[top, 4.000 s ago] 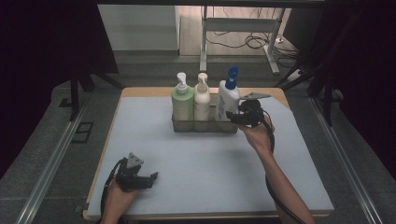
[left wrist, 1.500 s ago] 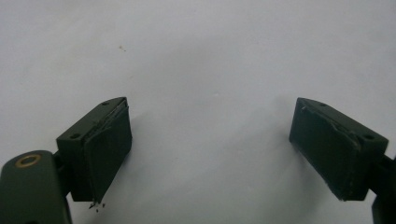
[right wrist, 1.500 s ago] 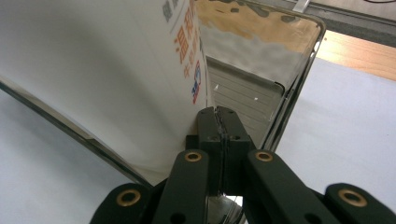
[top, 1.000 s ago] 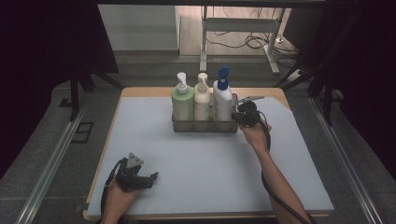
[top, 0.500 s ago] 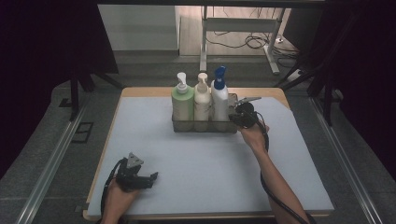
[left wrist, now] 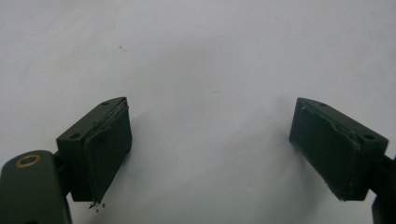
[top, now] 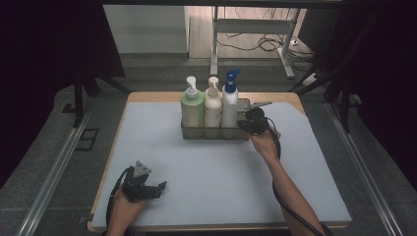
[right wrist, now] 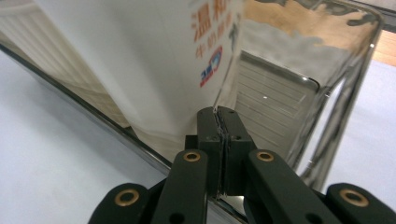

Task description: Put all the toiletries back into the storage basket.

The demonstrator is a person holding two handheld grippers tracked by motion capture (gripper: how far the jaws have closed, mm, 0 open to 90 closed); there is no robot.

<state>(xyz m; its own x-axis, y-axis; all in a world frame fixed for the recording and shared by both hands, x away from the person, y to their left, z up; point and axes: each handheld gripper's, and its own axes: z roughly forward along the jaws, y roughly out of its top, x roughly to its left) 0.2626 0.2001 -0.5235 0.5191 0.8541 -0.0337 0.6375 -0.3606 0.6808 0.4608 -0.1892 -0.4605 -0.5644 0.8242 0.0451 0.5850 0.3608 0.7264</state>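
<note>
Since four seconds back, your right gripper (top: 244, 124) has dropped from up by the blue-capped bottle's (top: 229, 105) shoulder to the right end of the clear rack (top: 215, 132), and that bottle now stands upright in the rack instead of leaning over its edge. Your left hand hasn't budged.

In the right gripper view the jaws are pressed flat together, pad against pad, nothing between them. The rack's clear front wall (right wrist: 116, 128) runs right across the closed tips, close enough that I can't tell if they touch it. Just beyond the wall, ahead and a bit left of the tips, is the white body of the bottle (right wrist: 140, 60) with orange lettering; off to the right of the tips is the rack's empty end corner.

Green bottle (top: 192, 105) and cream bottle (top: 213, 103) sit further along the same rack.

Your left gripper (top: 158, 188) rests low near the front of the grey mat (top: 206, 167), jaws spread wide over bare mat (left wrist: 210, 93).
</note>
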